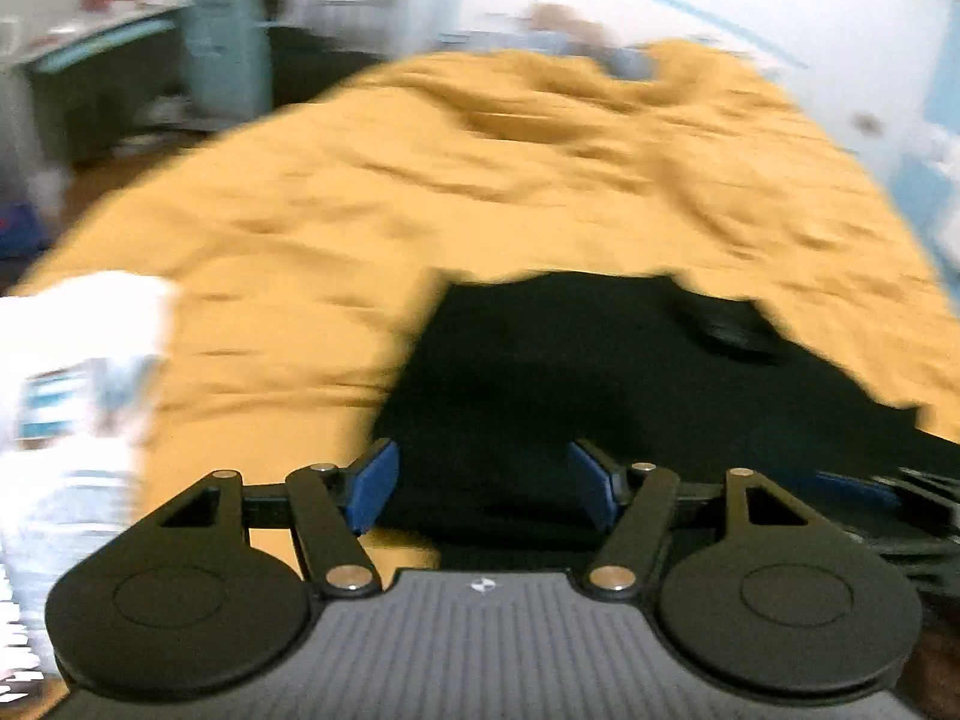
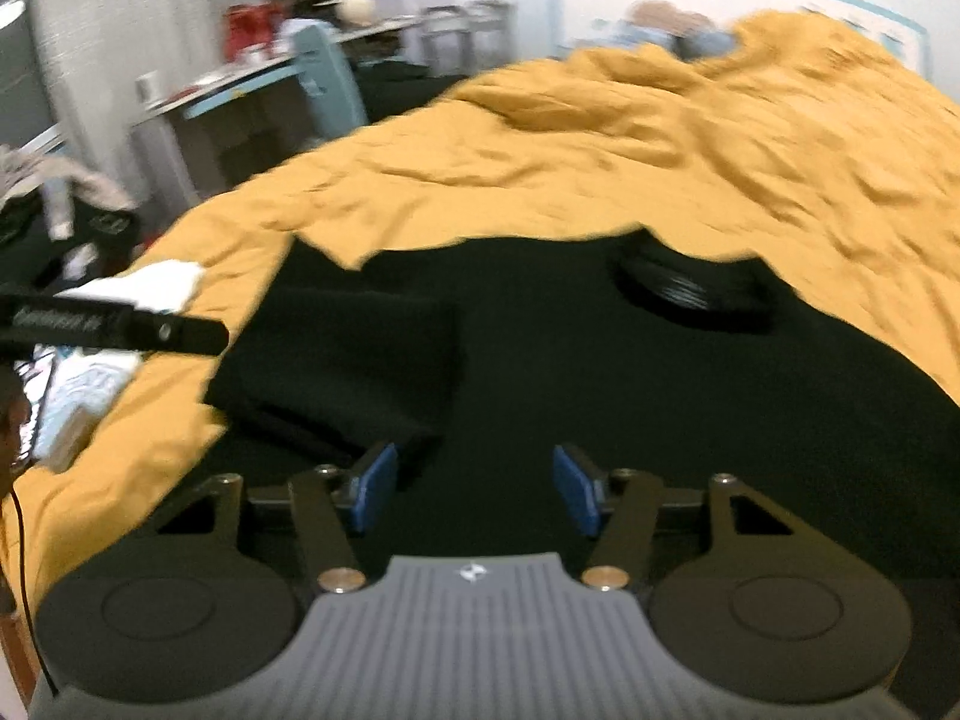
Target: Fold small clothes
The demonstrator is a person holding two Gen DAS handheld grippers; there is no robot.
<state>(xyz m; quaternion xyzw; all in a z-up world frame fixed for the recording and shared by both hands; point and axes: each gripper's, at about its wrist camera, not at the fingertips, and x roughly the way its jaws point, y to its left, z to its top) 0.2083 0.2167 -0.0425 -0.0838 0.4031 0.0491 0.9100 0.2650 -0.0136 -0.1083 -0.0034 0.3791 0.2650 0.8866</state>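
In the left wrist view, blurred by motion, the left gripper hangs over a black cloth garment spread flat on a rumpled mustard-yellow bedspread. Its blue-padded jaws stand well apart with nothing between them but the dark fabric below; whether the pads touch it is unclear. A white folded stack of clothes lies on the bedspread at the left edge.

In the right wrist view, the right gripper is also over the black garment, jaws parted and holding nothing. One part of the garment, a folded-over flap, lies on top at the left, and its ribbed collar shows towards the far edge. The white stack sits on the bedspread to the left.
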